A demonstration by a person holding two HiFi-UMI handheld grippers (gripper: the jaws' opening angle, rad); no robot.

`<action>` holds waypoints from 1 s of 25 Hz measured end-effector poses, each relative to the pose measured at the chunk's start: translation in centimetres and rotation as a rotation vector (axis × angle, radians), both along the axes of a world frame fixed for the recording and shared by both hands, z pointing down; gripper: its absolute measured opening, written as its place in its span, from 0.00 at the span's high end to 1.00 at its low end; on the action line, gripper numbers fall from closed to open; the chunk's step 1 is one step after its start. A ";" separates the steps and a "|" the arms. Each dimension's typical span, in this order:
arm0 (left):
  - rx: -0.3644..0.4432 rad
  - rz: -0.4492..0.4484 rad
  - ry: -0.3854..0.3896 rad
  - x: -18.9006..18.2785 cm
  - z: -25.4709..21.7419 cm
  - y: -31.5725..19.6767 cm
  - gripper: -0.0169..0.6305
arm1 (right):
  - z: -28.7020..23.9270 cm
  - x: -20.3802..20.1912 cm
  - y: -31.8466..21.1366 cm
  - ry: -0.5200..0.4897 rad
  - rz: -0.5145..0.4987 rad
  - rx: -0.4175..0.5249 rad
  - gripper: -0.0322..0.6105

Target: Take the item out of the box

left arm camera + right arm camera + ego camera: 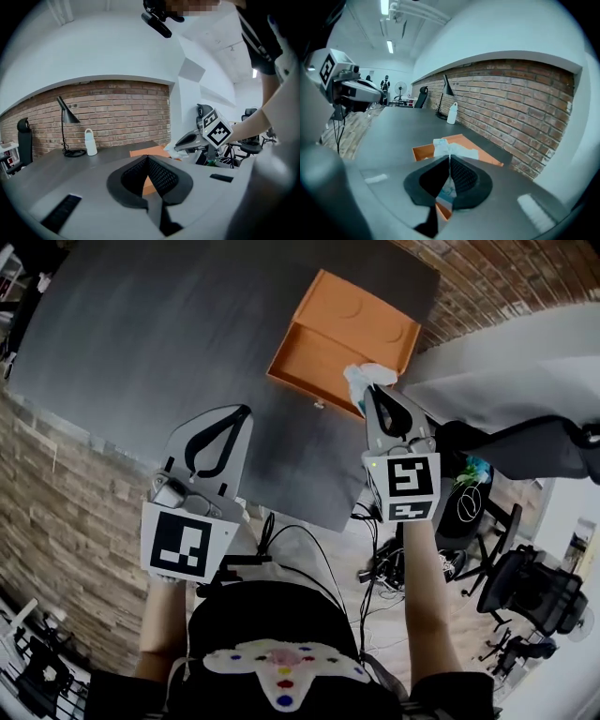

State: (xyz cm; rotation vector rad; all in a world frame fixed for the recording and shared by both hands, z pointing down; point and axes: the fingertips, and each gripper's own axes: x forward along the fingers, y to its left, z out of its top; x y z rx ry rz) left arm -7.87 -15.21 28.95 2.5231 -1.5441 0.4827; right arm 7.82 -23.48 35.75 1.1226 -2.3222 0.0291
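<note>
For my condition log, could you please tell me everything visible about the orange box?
The orange box looks like cardboard and lies open on the dark grey table, near its far right corner. Its shallow tray faces up, the lid folded back flat beside it. The right gripper holds a white packet over the tray's corner; whether it touches the box I cannot tell.

No readable text, label, brand or number anywhere in view.

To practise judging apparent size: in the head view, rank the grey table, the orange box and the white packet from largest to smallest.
1. grey table
2. orange box
3. white packet, clearly the smallest
</note>
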 end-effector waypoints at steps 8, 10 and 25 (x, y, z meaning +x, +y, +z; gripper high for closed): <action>0.044 0.075 0.013 1.4 -2.7 1.5 0.96 | -4.6 3.4 4.4 -0.042 0.139 0.075 0.92; 0.055 0.096 0.012 1.7 -3.5 2.1 0.96 | -6.1 3.9 5.6 -0.064 0.168 0.097 0.92; 0.102 0.202 -0.013 3.1 -6.6 4.9 0.96 | -14.1 4.9 13.0 -0.239 0.302 0.248 0.92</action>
